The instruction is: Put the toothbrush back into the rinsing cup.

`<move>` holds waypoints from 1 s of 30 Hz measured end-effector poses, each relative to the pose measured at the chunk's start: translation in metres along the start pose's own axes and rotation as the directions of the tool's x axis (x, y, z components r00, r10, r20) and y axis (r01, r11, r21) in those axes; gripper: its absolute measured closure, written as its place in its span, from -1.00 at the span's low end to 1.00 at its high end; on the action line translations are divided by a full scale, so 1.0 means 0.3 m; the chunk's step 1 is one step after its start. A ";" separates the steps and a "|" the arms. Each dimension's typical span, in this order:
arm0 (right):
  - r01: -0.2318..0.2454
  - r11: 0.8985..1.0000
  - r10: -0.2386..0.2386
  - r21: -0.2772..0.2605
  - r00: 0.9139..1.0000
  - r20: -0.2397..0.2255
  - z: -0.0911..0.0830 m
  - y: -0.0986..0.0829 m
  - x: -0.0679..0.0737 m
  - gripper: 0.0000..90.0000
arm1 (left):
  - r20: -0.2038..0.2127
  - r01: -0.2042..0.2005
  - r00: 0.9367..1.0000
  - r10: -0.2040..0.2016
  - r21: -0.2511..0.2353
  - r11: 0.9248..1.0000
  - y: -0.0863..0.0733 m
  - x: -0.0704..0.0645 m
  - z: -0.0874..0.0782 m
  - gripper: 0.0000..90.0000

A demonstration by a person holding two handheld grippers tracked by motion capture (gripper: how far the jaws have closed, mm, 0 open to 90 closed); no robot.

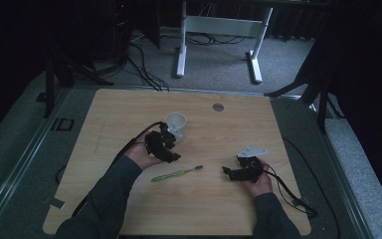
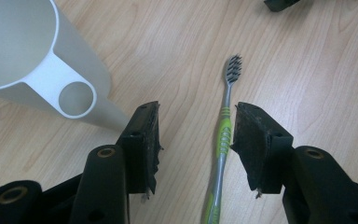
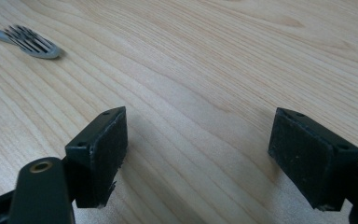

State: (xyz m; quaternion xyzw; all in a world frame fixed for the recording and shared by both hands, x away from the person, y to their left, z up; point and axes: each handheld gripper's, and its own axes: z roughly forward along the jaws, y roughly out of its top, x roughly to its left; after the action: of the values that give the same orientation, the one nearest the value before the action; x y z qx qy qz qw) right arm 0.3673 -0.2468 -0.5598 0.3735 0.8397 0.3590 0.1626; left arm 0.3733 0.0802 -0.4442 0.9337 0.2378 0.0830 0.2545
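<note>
While the left gripper (image 2: 196,140) hovered spread wide just beside the cup (image 2: 37,60), with the toothbrush (image 2: 221,140) lying below and the right gripper (image 3: 198,158) also agape, a careless swing might have toppled that cup.

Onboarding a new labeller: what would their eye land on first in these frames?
Probably the white plastic cup with a ring handle, standing pale against the light wooden table near its middle, right by the left hand-held gripper. Next, the green-and-grey toothbrush lying flat between that gripper's open jaws. The right hand-held gripper hangs open over bare wood, the brush head off to one side.
</note>
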 end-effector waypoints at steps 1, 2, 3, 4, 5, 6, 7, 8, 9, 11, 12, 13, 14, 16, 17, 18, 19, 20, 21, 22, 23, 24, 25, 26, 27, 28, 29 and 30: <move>0.000 1.000 0.000 0.000 1.000 0.000 0.000 0.000 0.000 -0.57 | 0.000 -0.001 1.000 0.001 0.002 1.000 0.000 0.000 0.002 0.15; -0.001 1.000 0.001 0.000 1.000 0.000 0.000 0.000 0.000 -0.57 | 0.002 0.001 1.000 -0.001 0.003 1.000 0.001 -0.001 0.006 0.14; -0.001 1.000 0.001 0.000 1.000 0.000 0.000 0.000 0.000 -0.57 | 0.002 -0.003 1.000 0.003 0.009 1.000 0.001 -0.001 0.008 0.15; 0.000 1.000 0.000 0.000 1.000 0.000 0.000 0.000 0.000 -0.57 | 0.003 -0.007 1.000 0.007 0.014 1.000 0.002 -0.002 0.011 0.15; -0.001 1.000 0.001 0.000 1.000 0.000 0.000 0.000 0.000 -0.57 | 0.004 -0.008 1.000 0.008 0.016 1.000 0.002 -0.003 0.014 0.15; 0.000 1.000 0.000 0.000 1.000 0.000 0.000 0.000 0.000 -0.57 | 0.005 -0.008 1.000 0.008 0.018 1.000 0.002 -0.005 0.018 0.15; -0.001 1.000 0.001 0.000 1.000 0.000 0.000 0.000 0.000 -0.57 | 0.006 -0.009 1.000 0.009 0.020 1.000 0.002 -0.007 0.021 0.15; -0.001 1.000 0.001 0.000 1.000 0.000 0.000 0.000 0.000 -0.57 | 0.006 -0.009 1.000 0.009 0.020 1.000 0.002 -0.007 0.021 0.15; -0.001 1.000 0.001 0.000 1.000 0.000 0.000 0.000 0.000 -0.57 | 0.008 -0.014 1.000 0.014 0.026 1.000 0.003 -0.009 0.027 0.15; -0.002 1.000 0.002 0.001 1.000 0.000 0.000 0.000 0.000 -0.57 | 0.008 -0.015 1.000 0.015 0.029 0.999 0.004 -0.010 0.030 0.15; -0.001 1.000 0.001 0.001 1.000 0.000 0.000 0.000 0.000 -0.57 | 0.009 -0.017 1.000 0.016 0.032 0.999 0.004 -0.010 0.032 0.15; -0.001 1.000 0.001 0.001 1.000 0.000 0.000 0.000 0.000 -0.57 | 0.010 -0.016 1.000 0.016 0.034 0.999 0.004 -0.011 0.034 0.15; -0.001 1.000 0.001 0.001 1.000 0.000 0.000 0.000 0.000 -0.57 | 0.010 -0.016 1.000 0.016 0.034 0.999 0.004 -0.011 0.034 0.15; -0.001 1.000 0.001 0.000 1.000 0.000 0.000 0.000 0.000 -0.57 | 0.010 -0.016 1.000 0.016 0.040 0.999 0.003 -0.012 0.042 0.15; -0.001 1.000 0.001 0.000 1.000 0.000 0.000 0.000 0.000 -0.57 | 0.013 -0.020 1.000 0.019 0.051 0.999 0.002 -0.012 0.049 0.15; -0.001 1.000 0.001 0.000 1.000 0.000 0.000 0.000 0.000 -0.57 | 0.015 -0.023 1.000 0.022 0.055 0.998 0.002 -0.011 0.052 0.15; -0.001 1.000 0.001 0.000 1.000 0.000 0.000 0.000 0.000 -0.57 | 0.015 -0.023 1.000 0.022 0.055 0.998 0.002 -0.011 0.052 0.15; -0.001 1.000 0.001 0.000 1.000 0.000 0.000 0.000 0.000 -0.57 | 0.019 -0.029 0.999 0.028 0.062 0.998 0.003 -0.012 0.058 0.15; -0.002 1.000 0.002 0.000 1.000 0.001 0.000 0.000 0.000 -0.57 | 0.019 -0.029 0.999 0.028 0.062 0.998 0.003 -0.012 0.058 0.15; -0.002 1.000 0.002 -0.001 1.000 0.001 0.000 0.000 0.000 -0.57 | 0.022 -0.028 0.999 0.026 0.067 0.997 0.003 -0.013 0.063 0.15; -0.002 1.000 0.002 -0.001 1.000 0.001 0.000 0.000 0.000 -0.57 | 0.022 -0.028 0.999 0.027 0.068 0.997 0.003 -0.013 0.066 0.15; -0.001 1.000 0.001 0.000 1.000 0.000 0.000 0.000 0.000 -0.57 | 0.021 -0.030 0.999 0.029 0.070 0.997 0.003 -0.013 0.068 0.15; -0.001 1.000 0.001 0.000 1.000 0.000 0.000 0.000 0.000 -0.57 | 0.021 -0.030 0.999 0.029 0.070 0.997 0.003 -0.013 0.068 0.15; -0.002 1.000 0.002 0.000 1.000 0.000 0.000 0.000 0.000 -0.57 | 0.019 -0.032 0.999 0.031 0.074 0.997 0.003 -0.013 0.070 0.15; -0.002 1.000 0.002 0.000 1.000 0.000 0.000 0.000 0.000 -0.57 | 0.019 -0.032 0.999 0.031 0.075 0.997 0.003 -0.014 0.072 0.15; -0.001 1.000 0.001 0.000 1.000 0.000 0.000 0.000 0.000 -0.57 | 0.022 -0.037 0.999 0.035 0.083 0.996 0.004 -0.015 0.076 0.16; -0.002 1.000 0.002 0.000 1.000 0.000 0.000 0.000 0.000 -0.57 | 0.023 -0.039 0.999 0.037 0.085 0.996 0.004 -0.016 0.077 0.16; -0.001 1.000 0.001 0.000 1.000 0.000 0.000 0.000 0.000 -0.57 | 0.023 -0.039 0.999 0.037 0.085 0.996 0.004 -0.016 0.077 0.16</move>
State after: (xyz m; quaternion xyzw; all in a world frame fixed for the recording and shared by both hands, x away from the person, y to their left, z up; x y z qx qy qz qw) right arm 0.3673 -0.2467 -0.5598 0.3742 0.8394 0.3591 0.1625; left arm 0.3760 0.0669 -0.4636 0.9489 0.2204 0.0676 0.2155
